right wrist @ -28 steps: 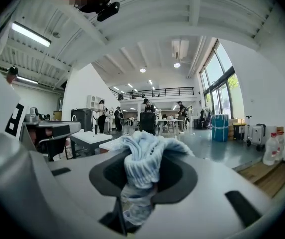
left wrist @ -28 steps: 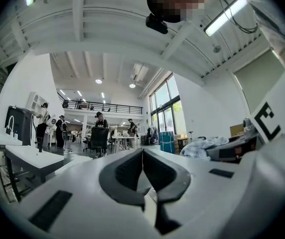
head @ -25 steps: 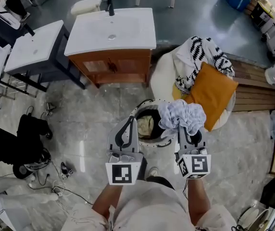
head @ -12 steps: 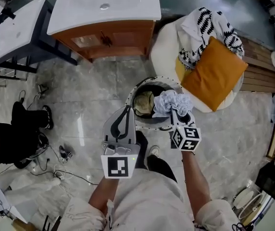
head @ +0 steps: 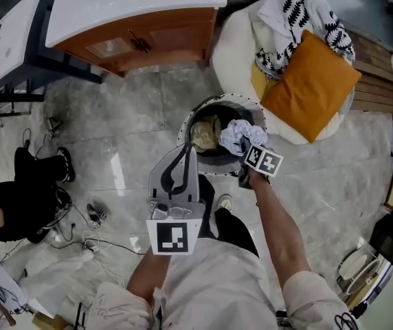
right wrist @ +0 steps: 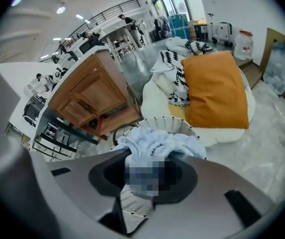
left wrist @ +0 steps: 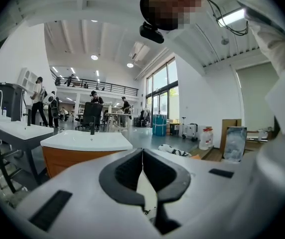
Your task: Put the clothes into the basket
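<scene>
A round white perforated basket [head: 218, 98] stands on the marble floor, with a yellowish garment [head: 205, 130] lying inside. My right gripper [head: 246, 147] points steeply down over the basket's right side, shut on a bunched pale blue cloth [head: 239, 135]. In the right gripper view the pale blue cloth [right wrist: 157, 142] bulges out between the jaws above the basket [right wrist: 175, 124]. My left gripper [head: 185, 155] hovers at the basket's near-left edge; its jaws meet with nothing between them [left wrist: 142, 156]. A black-and-white patterned garment [head: 299, 19] lies on the beanbag.
A white beanbag [head: 234, 47] with an orange cushion [head: 310, 78] sits right behind the basket. A wooden vanity with a white sink top [head: 135, 5] stands behind and to the left. A person in black [head: 18, 198] sits on the floor at left, near cables [head: 93, 218].
My right gripper has dropped with the blue cloth from above the basket down into its opening and tipped to point downward. The left gripper has sunk a little.
</scene>
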A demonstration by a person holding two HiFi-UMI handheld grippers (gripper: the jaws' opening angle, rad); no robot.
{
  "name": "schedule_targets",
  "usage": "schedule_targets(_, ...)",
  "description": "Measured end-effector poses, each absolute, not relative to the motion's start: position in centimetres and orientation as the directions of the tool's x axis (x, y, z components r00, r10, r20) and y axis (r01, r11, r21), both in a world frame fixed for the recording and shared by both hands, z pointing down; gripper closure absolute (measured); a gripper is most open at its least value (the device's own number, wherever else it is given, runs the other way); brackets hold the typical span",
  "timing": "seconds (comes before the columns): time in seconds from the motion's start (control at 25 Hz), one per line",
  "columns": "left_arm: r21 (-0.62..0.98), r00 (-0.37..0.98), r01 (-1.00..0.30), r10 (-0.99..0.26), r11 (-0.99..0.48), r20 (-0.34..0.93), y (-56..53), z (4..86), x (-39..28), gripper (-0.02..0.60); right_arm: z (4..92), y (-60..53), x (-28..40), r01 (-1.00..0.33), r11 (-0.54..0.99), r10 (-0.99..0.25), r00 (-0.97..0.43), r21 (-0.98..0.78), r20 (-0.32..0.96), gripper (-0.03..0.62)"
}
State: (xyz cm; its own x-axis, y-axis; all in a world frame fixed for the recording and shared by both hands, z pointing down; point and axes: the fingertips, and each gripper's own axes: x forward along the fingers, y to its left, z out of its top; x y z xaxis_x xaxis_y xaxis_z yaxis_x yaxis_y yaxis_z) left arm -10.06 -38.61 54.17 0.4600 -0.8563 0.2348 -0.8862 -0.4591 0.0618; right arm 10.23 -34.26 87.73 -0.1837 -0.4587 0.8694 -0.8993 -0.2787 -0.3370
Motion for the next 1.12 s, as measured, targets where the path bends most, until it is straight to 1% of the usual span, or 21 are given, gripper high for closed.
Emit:
schedule_targets(0.24,0.058,0.487,-0.869,-0.833,-0.491,0.262,-37.7,55.4,-9.2,0.575,92.4,-31.7,10.8,-0.854,-0.405,-0.341,-0.192,-0.328,0.920,0.487)
schedule_targets(0.44,0.048,0.491,-0.866,-0.827,-0.498,0.274,-37.5,55.8,-9.1,0.575,92.9,-31.5,11.7,-0.849,-0.434,-0.343,-0.154,-0.302,0.927,0.472)
schedule_targets(0.48,0.046,0.491,-0.865,-0.826,-0.500,0.277,-37.5,55.8,-9.0,0.575,92.8,-31.5,12.2,-0.843,-0.450,-0.350,-0.136,-0.294,0.927,0.454)
schedule_targets(0.56,0.038,0.494,-0.862,-0.821,-0.505,0.288,-37.4,55.9,-8.9,0.575,92.7,-31.2,13.2,-0.826,-0.485,-0.363,-0.110,-0.288,0.925,0.373)
schedule_targets(0.6,0.031,0.495,-0.860,-0.817,-0.510,0.295,-37.4,56.0,-8.8,0.575,92.7,-31.2,13.4,-0.819,-0.494,-0.370,-0.107,-0.293,0.923,0.344)
schedule_targets(0.64,0.026,0.495,-0.859,-0.816,-0.511,0.300,-37.3,55.9,-8.8,0.575,92.7,-31.2,13.5,-0.817,-0.494,-0.375,-0.109,-0.298,0.921,0.331)
schedule_targets(0.84,0.020,0.499,-0.857,-0.821,-0.514,0.278,-36.9,55.0,-7.7,0.575,91.8,-31.0,13.2,-0.852,-0.420,-0.393,-0.141,-0.313,0.909,0.337)
schedule_targets(1.12,0.019,0.494,-0.862,-0.830,-0.507,0.258,-33.9,53.5,-5.8,0.575,89.8,-28.3,13.4,-0.867,-0.354,-0.424,-0.185,-0.351,0.887,0.350)
